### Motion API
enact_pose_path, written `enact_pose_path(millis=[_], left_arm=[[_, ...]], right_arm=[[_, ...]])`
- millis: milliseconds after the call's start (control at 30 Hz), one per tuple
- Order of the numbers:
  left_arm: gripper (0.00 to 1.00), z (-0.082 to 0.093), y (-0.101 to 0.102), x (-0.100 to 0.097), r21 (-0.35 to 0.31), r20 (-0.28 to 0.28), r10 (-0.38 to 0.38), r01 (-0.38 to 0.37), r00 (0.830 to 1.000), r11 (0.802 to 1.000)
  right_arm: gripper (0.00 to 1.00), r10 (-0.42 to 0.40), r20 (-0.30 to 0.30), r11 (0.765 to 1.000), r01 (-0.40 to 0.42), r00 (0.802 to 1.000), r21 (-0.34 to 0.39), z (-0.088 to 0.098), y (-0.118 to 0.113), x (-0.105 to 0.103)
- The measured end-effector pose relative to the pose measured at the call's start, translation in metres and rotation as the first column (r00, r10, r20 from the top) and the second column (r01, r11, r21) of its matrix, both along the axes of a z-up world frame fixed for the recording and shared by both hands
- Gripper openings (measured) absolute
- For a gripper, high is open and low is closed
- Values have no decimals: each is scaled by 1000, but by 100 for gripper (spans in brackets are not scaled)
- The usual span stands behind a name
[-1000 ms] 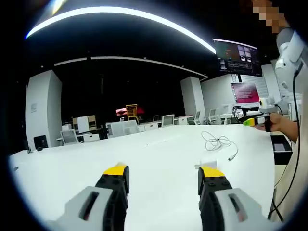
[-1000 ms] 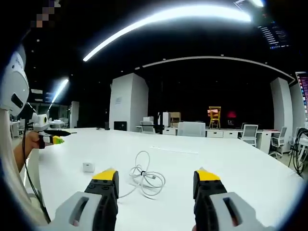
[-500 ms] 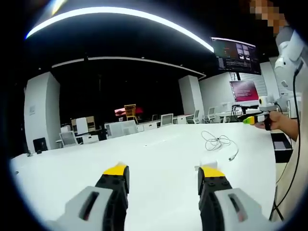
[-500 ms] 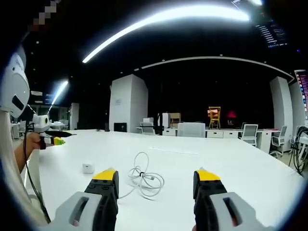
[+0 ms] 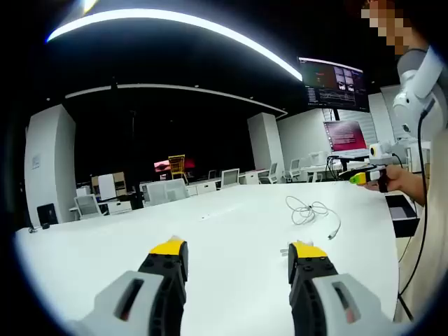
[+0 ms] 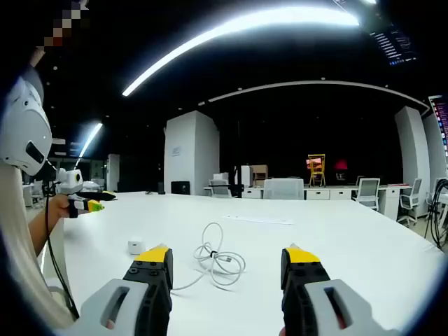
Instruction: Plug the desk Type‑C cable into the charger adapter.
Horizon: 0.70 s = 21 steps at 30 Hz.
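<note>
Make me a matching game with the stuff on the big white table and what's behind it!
Things:
1. cable
2. adapter
3. far chair
4. right gripper

Descriptions:
A. yellow, far across the room
B. small white cube on the table
C. open, holding nothing
D. white, in a loose coil on the table

Pairs: 1-D, 2-B, 3-A, 4-C

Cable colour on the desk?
White cable, coiled on the white table; clearest in the right gripper view.
</note>
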State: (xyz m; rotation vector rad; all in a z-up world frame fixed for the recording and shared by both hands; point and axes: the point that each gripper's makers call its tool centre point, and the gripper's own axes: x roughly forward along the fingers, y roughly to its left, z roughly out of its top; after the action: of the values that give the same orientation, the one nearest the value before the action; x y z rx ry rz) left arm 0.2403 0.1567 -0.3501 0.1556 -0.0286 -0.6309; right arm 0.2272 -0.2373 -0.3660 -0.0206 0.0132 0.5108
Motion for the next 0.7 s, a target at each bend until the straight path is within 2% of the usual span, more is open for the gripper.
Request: enact_pose_path(millis=[267, 533, 700], left_arm=[[58, 7, -2, 7, -13, 15, -26, 26, 1000, 1000], [58, 15, 0, 11, 43, 22, -50, 49, 998, 998], [59, 18, -2, 17, 78, 18, -68, 66, 998, 995]], right_arm=[[63, -22, -1, 999, 22, 1000, -33, -2, -4, 2], [63, -11, -1, 999, 11, 1000, -35, -3, -5, -5], [63, 13, 4, 1000, -13, 1000, 6, 1, -3, -11]])
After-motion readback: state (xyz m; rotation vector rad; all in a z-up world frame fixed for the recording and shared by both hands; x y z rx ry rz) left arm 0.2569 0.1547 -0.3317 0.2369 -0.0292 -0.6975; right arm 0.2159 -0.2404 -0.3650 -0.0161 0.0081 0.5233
